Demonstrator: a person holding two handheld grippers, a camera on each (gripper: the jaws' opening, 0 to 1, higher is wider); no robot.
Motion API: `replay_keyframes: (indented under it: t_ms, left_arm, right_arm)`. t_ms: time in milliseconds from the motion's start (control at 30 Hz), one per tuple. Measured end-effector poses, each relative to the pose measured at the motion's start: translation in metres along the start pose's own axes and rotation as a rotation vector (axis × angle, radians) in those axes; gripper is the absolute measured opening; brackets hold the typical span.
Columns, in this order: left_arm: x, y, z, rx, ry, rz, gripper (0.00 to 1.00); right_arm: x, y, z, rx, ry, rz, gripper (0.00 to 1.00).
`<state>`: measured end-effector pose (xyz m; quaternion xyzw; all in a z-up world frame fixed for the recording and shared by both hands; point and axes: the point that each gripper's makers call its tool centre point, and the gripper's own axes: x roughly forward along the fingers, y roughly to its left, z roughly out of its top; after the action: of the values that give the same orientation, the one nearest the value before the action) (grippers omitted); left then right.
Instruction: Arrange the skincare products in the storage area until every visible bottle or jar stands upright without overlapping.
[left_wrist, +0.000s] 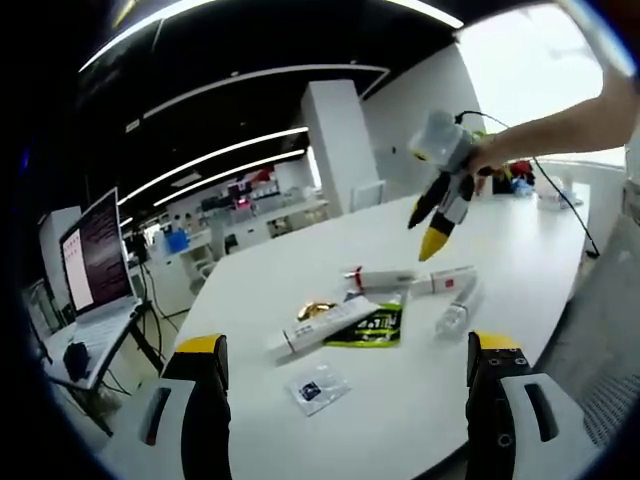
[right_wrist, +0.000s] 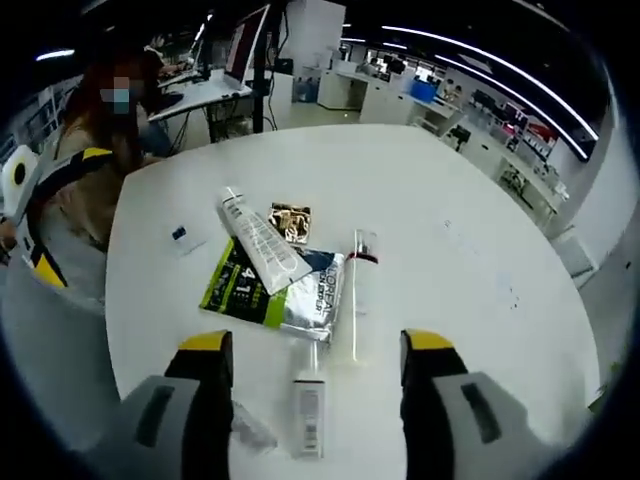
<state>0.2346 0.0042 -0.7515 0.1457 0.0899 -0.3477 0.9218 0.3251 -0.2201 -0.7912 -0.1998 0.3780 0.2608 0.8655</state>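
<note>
White tube (right_wrist: 309, 404) between right gripper (right_wrist: 317, 360) jaws (apart)

A white table (left_wrist: 330, 260) carries the items. A laptop (left_wrist: 98, 255) with a lit screen stands on a stand off the table's left edge in the left gripper view. A black cable (left_wrist: 565, 200) trails across its far right corner. White desks (right_wrist: 400, 100) fill the room beyond.

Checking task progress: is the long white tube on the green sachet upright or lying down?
Lying down. The white tube rests flat along its length across the green-and-silver sachet on the white table, cap end toward the gold packet.
</note>
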Motion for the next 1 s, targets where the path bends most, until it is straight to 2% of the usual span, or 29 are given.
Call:
replay_keyframes:
  t_ms: [133, 300, 500, 667, 800, 1000]
  left_arm:
    - [0.0, 0.0, -0.001, -0.001, 0.004, 0.001, 0.97]
    - [0.001, 0.002, -0.003, -0.008, 0.015, 0.006, 0.97]
    - [0.001, 0.002, -0.004, -0.012, 0.016, 0.009, 0.97]
    - [0.002, 0.003, -0.003, -0.018, 0.014, 0.009, 0.97]
    - [0.002, 0.003, -0.004, -0.018, 0.018, 0.008, 0.97]
    - [0.002, 0.003, -0.005, -0.018, 0.022, 0.008, 0.97]
  right_arm:
    - [0.012, -0.008, -0.001, 0.004, 0.033, 0.005, 0.67]
    - [0.029, -0.012, -0.003, 0.027, 0.069, 0.049, 0.63]
    - [0.048, -0.017, -0.013, 0.059, 0.136, 0.069, 0.58]
    - [0.063, -0.021, -0.022, 0.117, 0.187, 0.09, 0.56]
    - [0.073, -0.026, -0.03, 0.116, 0.236, 0.095, 0.54]
    - [0.077, -0.026, -0.036, 0.115, 0.283, 0.097, 0.53]
